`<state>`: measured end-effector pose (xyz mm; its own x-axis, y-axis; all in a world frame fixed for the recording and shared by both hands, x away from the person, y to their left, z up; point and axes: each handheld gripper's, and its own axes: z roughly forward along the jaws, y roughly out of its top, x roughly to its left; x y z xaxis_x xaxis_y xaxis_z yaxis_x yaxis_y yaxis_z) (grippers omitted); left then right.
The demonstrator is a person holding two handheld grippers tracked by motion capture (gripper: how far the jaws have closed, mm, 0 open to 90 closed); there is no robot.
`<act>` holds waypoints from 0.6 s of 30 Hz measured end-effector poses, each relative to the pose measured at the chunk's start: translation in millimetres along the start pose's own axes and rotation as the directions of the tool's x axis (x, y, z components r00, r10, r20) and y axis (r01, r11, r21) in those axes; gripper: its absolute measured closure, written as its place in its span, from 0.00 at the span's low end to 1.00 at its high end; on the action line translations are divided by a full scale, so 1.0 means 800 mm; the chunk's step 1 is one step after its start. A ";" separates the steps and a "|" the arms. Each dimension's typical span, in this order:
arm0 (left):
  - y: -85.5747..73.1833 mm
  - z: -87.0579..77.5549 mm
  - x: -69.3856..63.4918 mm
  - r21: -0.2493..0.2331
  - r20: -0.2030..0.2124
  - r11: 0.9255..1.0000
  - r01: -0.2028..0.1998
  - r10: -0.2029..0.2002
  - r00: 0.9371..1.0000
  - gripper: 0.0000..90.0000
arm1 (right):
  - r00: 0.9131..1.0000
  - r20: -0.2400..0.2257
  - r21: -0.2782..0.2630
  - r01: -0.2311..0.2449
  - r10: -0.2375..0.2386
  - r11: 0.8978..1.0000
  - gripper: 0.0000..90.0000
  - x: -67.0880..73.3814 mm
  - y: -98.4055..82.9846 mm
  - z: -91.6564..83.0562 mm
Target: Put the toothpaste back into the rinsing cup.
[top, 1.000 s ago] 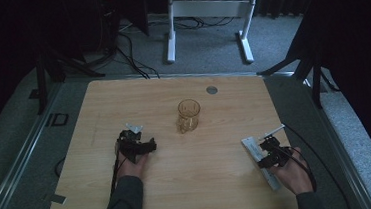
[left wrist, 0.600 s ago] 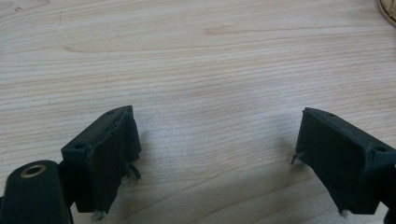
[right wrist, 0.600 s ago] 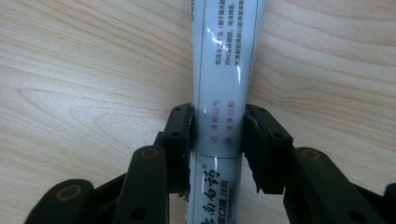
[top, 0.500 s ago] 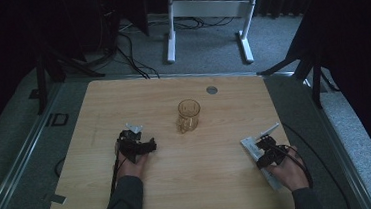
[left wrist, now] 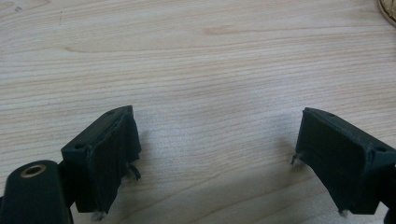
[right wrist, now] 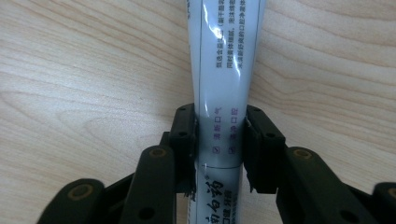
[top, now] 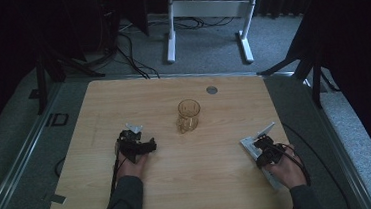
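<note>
A white toothpaste tube [right wrist: 227,70] is seen lying flat on the desk [top: 190,184] at its right side, clamped near one end by the right hand-held gripper [right wrist: 219,135], whose jaws have just been closing. It is judged light, soft and slippery, best gripped across its width. The left hand-held gripper [left wrist: 215,154] is held open, empty.

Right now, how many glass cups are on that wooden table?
1. The glass cup stands near the table's middle, beyond both grippers; its rim also peeks into the left gripper view's top right corner.
</note>
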<state>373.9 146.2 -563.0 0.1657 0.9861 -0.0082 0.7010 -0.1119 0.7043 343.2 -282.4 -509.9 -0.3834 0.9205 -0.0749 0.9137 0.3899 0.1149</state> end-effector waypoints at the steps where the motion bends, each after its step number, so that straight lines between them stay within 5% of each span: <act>1: 0.000 0.000 0.000 0.000 0.000 1.000 0.000 0.000 1.000 0.14 | 1.000 -0.008 -0.004 -0.001 0.001 1.000 0.77 -0.001 -0.001 -0.001; 10: 0.000 0.000 0.000 0.000 0.000 1.000 0.000 0.000 1.000 0.14 | 0.999 -0.047 -0.035 0.007 -0.009 0.999 0.78 -0.004 -0.009 -0.009; 18: 0.000 0.000 0.000 0.000 0.000 1.000 0.001 -0.001 1.000 0.14 | 0.999 -0.047 -0.143 -0.021 0.014 0.989 0.78 -0.011 -0.008 -0.042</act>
<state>374.1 146.1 -563.0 0.1649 0.9863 -0.0084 0.7010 -0.1112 0.7044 336.5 -292.0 -476.7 -0.3765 0.9260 -0.0262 0.8926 0.3702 0.2572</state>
